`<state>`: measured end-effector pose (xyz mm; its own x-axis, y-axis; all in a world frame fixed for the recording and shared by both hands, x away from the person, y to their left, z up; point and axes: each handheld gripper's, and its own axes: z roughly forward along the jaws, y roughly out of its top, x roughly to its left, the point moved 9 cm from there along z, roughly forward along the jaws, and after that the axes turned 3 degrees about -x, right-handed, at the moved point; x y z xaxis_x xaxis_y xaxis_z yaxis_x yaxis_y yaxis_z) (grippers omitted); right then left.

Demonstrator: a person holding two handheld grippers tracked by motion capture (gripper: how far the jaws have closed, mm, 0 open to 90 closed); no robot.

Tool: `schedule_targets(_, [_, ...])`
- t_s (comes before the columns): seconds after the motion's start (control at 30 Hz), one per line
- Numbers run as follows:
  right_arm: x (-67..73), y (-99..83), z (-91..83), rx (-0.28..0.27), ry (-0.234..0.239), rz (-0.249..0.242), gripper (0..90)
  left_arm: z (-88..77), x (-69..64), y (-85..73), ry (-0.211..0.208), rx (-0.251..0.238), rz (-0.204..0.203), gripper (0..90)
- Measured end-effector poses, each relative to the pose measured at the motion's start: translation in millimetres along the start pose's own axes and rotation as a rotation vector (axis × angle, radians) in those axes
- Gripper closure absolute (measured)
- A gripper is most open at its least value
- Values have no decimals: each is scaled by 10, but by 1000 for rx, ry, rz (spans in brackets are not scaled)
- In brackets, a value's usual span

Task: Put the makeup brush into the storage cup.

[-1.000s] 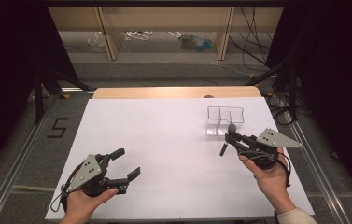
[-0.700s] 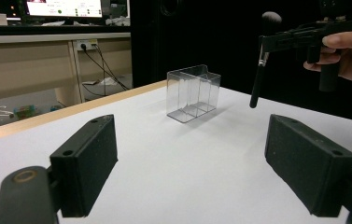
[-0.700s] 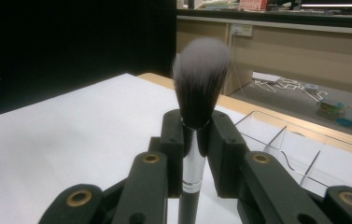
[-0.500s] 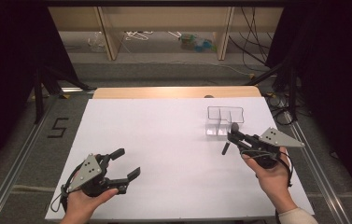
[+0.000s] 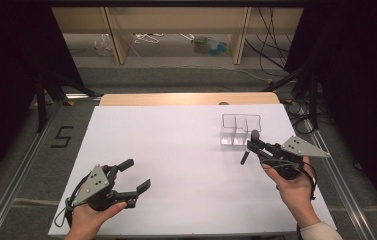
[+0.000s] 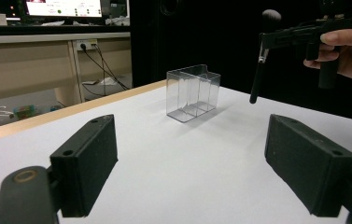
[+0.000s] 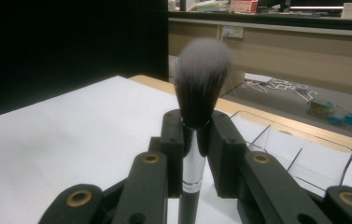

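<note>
Light, stiff makeup brush [image 7: 197, 116] pinched at its slick metal ferrule by right gripper [image 7: 196, 135], bristles soft, probably slip-prone; left gripper [image 5: 132, 176] spread wide, empty.

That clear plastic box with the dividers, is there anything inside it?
The clear organizer box looks empty: through its see-through walls the left gripper view shows bare compartments. The makeup brush hangs outside it, clamped in the right gripper. Nothing appears hidden.

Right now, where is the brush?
The brush is clamped in the right gripper, held above the table's right side in the high view, bristles up, just in front of the clear box.
</note>
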<state>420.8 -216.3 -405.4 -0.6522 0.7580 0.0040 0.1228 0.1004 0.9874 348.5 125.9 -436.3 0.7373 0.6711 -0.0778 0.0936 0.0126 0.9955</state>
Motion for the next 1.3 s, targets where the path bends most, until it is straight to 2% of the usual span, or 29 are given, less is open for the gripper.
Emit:
schedule_targets(0.1, [-16, -2, 1, -6, 2, 4, 776, -1, 7, 4, -3, 0, 14, 168])
schedule_targets(0.13, [-14, -13, -10, 8, 3, 15, 776, -2, 7, 4, -2, 0, 14, 168])
schedule_targets(0.23, [-46, -3, -15, -2, -7, 1, 776, -2, 7, 4, -2, 0, 14, 168])
schedule_targets(0.3, [-40, -17, -29, 14, -9, 23, 776, -2, 7, 5, -2, 0, 13, 168])
schedule_targets(0.33, [-58, -22, -40, 25, -16, 11, 776, -1, 7, 4, -2, 0, 14, 168])
schedule_targets(0.37, [-73, -8, -30, 5, -18, -1, 776, -1, 7, 4, -2, 0, 13, 168])
schedule_targets(0.7, [-130, -8, -52, 6, -37, 1, 776, -1, 8, 6, -2, -1, 13, 168])
schedule_targets(0.87, [-145, -3, -41, -12, -36, 4, 776, -1, 7, 5, -1, -1, 12, 169])
schedule_targets(1.13, [-155, -27, -75, 25, -47, 18, 776, 0, 9, 3, -2, 0, 13, 169])
schedule_targets(1.17, [-174, -12, -64, 6, -50, -3, 776, 0, 9, 3, -2, 0, 12, 169])
schedule_targets(1.3, [-184, -8, -58, -5, -51, -1, 776, 0, 9, 3, -2, 0, 13, 169])
